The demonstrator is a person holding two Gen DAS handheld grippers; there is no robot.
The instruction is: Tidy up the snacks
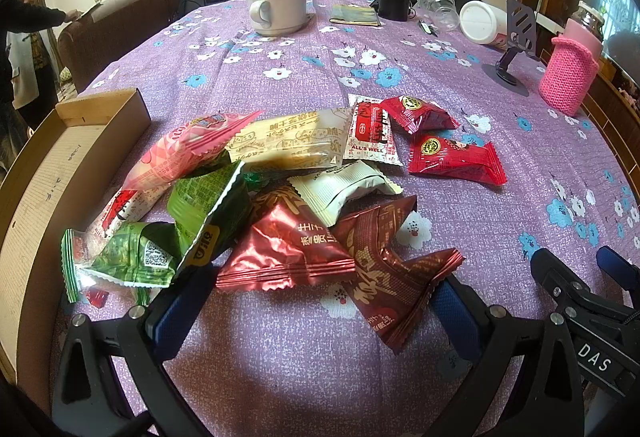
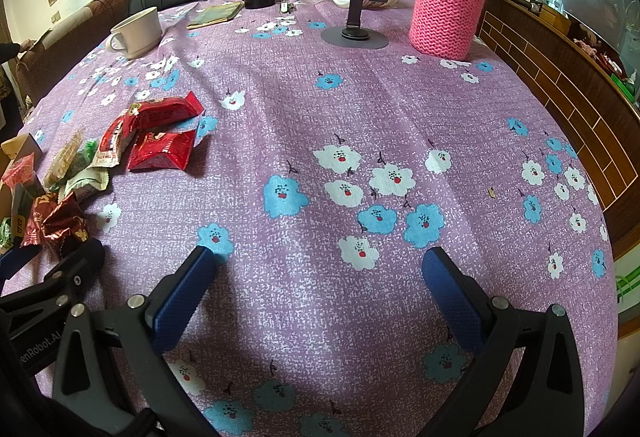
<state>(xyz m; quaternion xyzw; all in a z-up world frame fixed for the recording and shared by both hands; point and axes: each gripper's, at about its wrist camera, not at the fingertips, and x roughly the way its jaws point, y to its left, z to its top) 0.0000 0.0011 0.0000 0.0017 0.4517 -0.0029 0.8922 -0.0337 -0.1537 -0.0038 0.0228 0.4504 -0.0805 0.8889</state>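
A pile of snack packets lies on the purple flowered tablecloth [image 1: 280,77]. It holds a dark red packet [image 1: 288,249], a brown-red packet [image 1: 384,277], green packets [image 1: 200,205], a pink packet [image 1: 180,153], a cream packet [image 1: 288,141] and two bright red packets [image 1: 452,153]. An open cardboard box [image 1: 60,165] sits left of the pile. My left gripper [image 1: 316,301] is open, low at the pile's near edge, its jaws either side of the dark red packets. My right gripper [image 2: 320,277] is open and empty over bare cloth, right of the pile [image 2: 156,133].
A white mug [image 1: 276,11], a black device [image 1: 394,3], clear cups [image 1: 440,7], a white jar [image 1: 482,23], a phone stand [image 1: 516,41] and a pink knitted bottle sleeve [image 1: 568,73] stand at the table's far side. A sofa lies behind. A wooden ledge [image 2: 560,85] runs along the right.
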